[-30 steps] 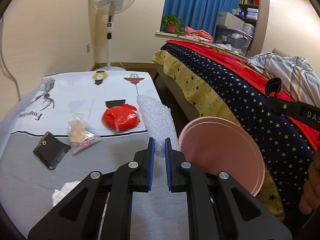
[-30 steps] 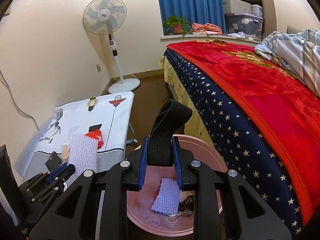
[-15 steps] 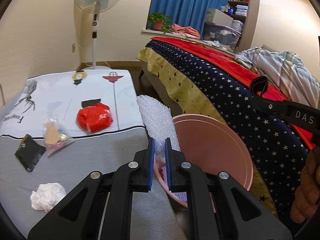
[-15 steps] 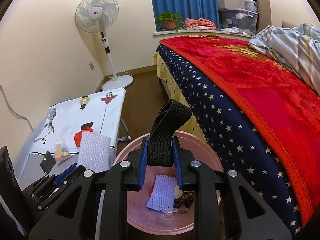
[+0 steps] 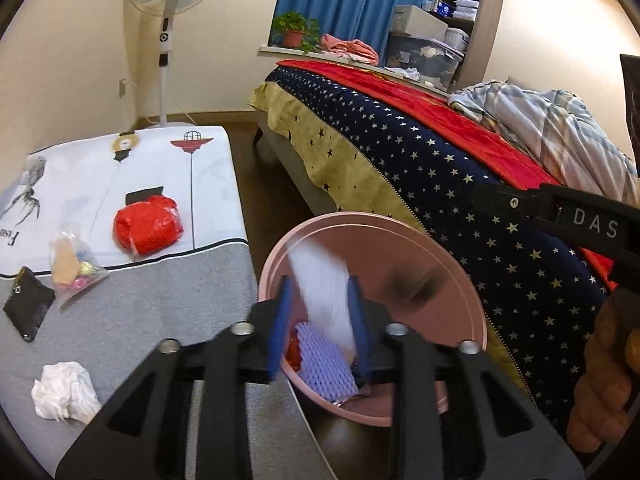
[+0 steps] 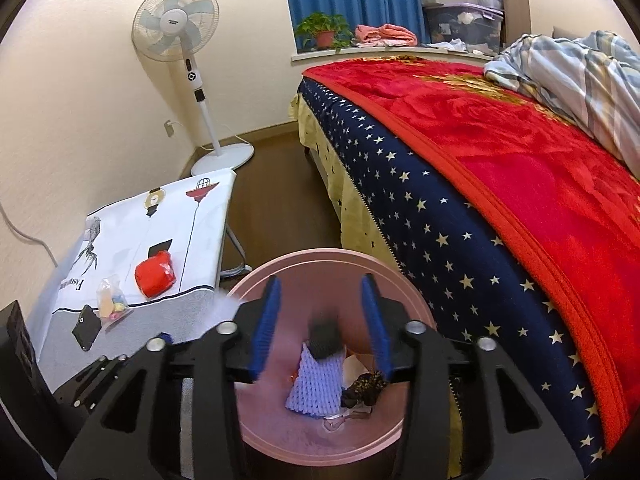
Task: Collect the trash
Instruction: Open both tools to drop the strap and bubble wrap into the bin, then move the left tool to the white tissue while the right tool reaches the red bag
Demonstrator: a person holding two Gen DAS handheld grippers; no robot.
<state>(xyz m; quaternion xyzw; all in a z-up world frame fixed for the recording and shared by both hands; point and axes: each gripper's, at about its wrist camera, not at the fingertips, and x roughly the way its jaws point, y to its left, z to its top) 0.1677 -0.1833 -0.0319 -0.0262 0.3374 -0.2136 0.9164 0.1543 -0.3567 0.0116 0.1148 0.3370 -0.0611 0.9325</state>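
Observation:
My left gripper [image 5: 320, 284] hangs over the near rim of the pink bin [image 5: 460, 276], its jaws opening. A blurred white sheet of bubble wrap [image 5: 316, 268] slides down between the pads, no longer pinched. My right gripper [image 6: 321, 282] is above the same pink bin [image 6: 412, 280], also opening. A blurred black strap [image 6: 326, 336] drops free below its pads onto a purple foam net [image 6: 316, 384]. More scraps lie on the bin's floor.
The cloth-covered table [image 5: 140, 320] to the left holds a red bag [image 5: 148, 224], a clear bag of coloured bits [image 5: 72, 268], a black pouch [image 5: 28, 304] and a crumpled white tissue [image 5: 66, 392]. A bed [image 6: 500, 184] fills the right. A standing fan [image 6: 176, 24] is by the wall.
Both pairs of jaws have spread apart. The left gripper carried the bubble wrap right, over the bin, and let it slip. The right gripper released the black strap, which is falling into the bin.

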